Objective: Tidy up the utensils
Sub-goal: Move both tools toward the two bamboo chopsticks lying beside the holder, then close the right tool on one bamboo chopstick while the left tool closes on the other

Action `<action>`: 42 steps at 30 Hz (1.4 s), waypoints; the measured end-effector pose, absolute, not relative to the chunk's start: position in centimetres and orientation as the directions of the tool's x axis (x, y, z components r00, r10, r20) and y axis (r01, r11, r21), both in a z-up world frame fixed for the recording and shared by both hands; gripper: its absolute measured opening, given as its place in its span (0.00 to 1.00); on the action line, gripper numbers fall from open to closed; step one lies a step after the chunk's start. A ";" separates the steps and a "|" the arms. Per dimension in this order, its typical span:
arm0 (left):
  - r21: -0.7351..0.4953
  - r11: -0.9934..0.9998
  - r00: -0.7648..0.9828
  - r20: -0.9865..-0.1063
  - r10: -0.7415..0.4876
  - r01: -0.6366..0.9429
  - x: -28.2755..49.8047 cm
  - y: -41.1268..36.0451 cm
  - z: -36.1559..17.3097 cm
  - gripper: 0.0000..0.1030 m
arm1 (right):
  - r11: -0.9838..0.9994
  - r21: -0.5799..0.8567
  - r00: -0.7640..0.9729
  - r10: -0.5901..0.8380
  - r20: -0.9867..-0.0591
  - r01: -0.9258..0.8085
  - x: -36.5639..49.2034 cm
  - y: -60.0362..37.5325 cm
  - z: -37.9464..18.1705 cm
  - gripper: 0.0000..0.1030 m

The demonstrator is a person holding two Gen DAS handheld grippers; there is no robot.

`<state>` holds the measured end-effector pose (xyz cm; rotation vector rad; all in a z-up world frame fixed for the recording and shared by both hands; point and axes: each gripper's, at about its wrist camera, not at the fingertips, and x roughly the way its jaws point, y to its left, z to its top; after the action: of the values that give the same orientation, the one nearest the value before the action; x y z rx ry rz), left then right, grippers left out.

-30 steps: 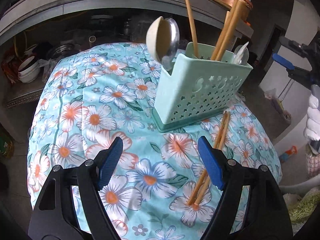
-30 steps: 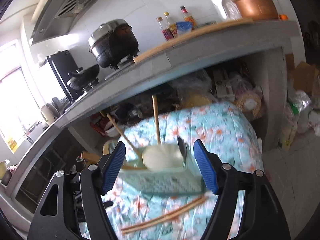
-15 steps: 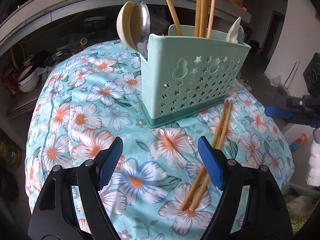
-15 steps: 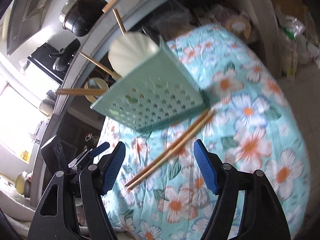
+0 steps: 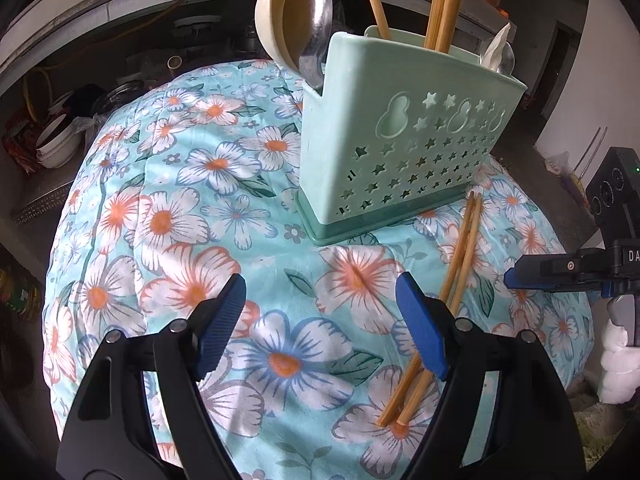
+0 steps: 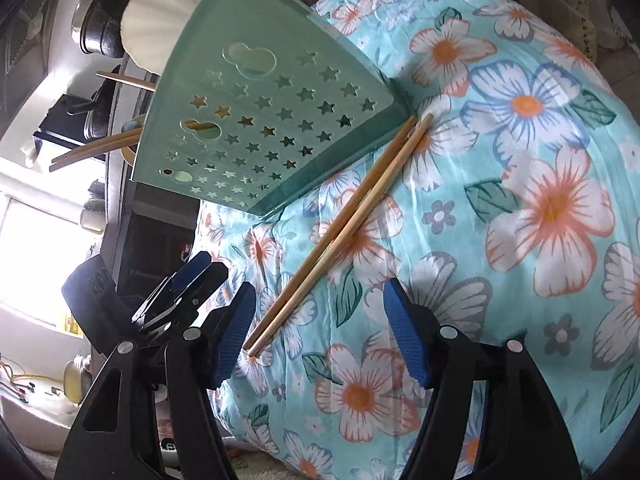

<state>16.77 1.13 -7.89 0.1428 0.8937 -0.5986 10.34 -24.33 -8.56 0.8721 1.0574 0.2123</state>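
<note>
Along the left edge of the left wrist view, stacked bowls sit on a dim shelf under the counter. Right of them spreads the floral tablecloth on the tabletop. At bottom centre the left gripper holds its fingers spread with nothing between them, about as a second ago. Upper right of centre stands the mint utensil holder, already carrying a cream ladle, a metal spoon and upright chopsticks. Just right of its base a loose pair of chopsticks lies on the cloth, one end near the holder, the other running behind the left gripper's right finger. At the right edge the right gripper has dropped from high in the frame to cloth level. Its fingers have just been closing a little, still spread and empty; in its own view the loose pair ends just beside its left finger. It seems set to pick up that pair for the holder.
</note>
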 end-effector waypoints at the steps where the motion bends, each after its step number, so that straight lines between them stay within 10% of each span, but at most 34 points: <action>1: -0.127 0.829 0.474 -0.769 -0.429 0.544 16.8 1.1 -8.0 0.71 | 0.655 0.715 0.502 0.545 -0.671 0.244 10.5 -24.3 -8.8 0.59; 24: -0.148 0.812 0.434 -0.783 -0.445 0.565 18.0 1.0 -9.0 0.71 | 0.557 0.760 0.541 0.547 -0.639 0.335 14.2 -25.1 -12.0 0.15; 42: -0.134 0.795 0.425 -0.786 -0.449 0.592 16.8 -0.8 -8.4 0.71 | 0.633 0.697 0.507 0.503 -0.700 0.335 11.5 -26.7 -10.8 0.13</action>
<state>16.78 -0.80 -8.44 0.1726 0.9251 -0.6549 11.48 -26.66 -10.78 0.9252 1.0758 0.1209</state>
